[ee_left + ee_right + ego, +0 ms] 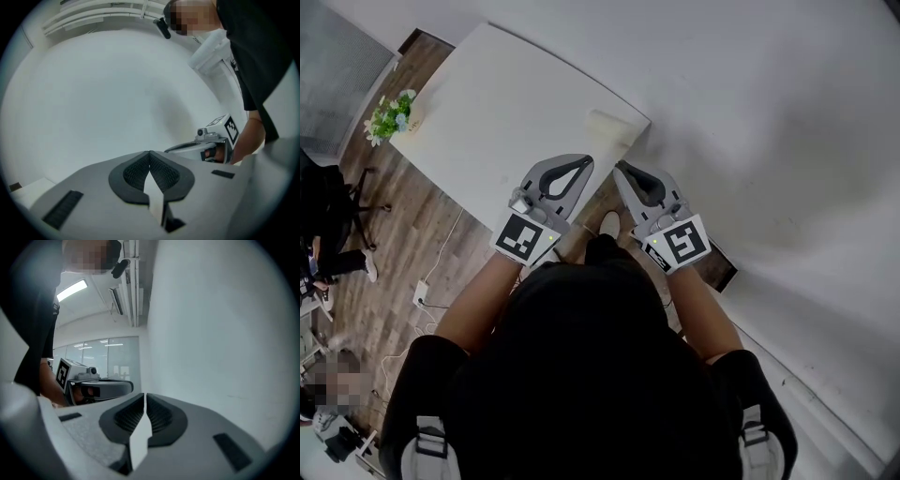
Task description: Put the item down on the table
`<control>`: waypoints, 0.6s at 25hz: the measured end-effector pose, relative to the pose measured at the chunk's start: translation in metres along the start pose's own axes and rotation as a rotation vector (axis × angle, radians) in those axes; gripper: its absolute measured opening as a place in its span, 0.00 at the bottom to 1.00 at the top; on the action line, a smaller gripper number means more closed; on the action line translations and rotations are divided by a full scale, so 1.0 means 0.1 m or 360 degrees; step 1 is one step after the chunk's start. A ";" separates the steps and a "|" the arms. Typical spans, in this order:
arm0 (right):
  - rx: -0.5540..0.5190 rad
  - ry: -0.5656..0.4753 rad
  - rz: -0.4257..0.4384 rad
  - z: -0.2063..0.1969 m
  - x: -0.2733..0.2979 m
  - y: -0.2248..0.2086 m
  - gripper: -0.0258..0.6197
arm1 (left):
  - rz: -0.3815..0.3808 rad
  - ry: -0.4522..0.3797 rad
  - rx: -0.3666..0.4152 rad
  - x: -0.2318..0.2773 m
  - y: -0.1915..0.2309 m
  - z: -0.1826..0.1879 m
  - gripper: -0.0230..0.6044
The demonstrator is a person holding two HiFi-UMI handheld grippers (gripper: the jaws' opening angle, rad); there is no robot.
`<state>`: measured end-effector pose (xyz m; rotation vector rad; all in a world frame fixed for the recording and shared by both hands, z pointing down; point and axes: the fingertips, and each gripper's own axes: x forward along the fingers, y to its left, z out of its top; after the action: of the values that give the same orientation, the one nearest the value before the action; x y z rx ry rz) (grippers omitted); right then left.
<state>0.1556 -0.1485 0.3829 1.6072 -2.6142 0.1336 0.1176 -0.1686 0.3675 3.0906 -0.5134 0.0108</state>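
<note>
See item (607, 128) lying at table (487, 103) corner, just beyond both tips. Read left gripper (584, 163) and right gripper (621, 169) as pinched together, empty. Judge neither nearer.

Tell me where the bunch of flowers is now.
In the head view, upper left: the bunch of flowers stands at the left corner of the white table, across from the pale item at its right corner.
</note>
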 end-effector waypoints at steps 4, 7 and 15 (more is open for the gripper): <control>-0.0015 -0.0046 -0.0028 0.17 -0.08 0.04 0.05 | -0.0042 -0.0023 -0.0001 -0.04 -0.09 0.13 0.03; -0.0030 -0.0072 -0.0034 0.29 -0.15 0.07 0.05 | -0.0061 -0.0032 -0.0001 -0.04 -0.14 0.21 0.03; -0.0055 -0.0127 -0.0094 0.50 -0.29 0.05 0.05 | -0.0120 -0.0072 0.0046 0.00 -0.22 0.42 0.03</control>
<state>0.1635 -0.1256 0.3296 1.7106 -2.6081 0.0210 0.1251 -0.1477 0.3252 3.1426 -0.4009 -0.0524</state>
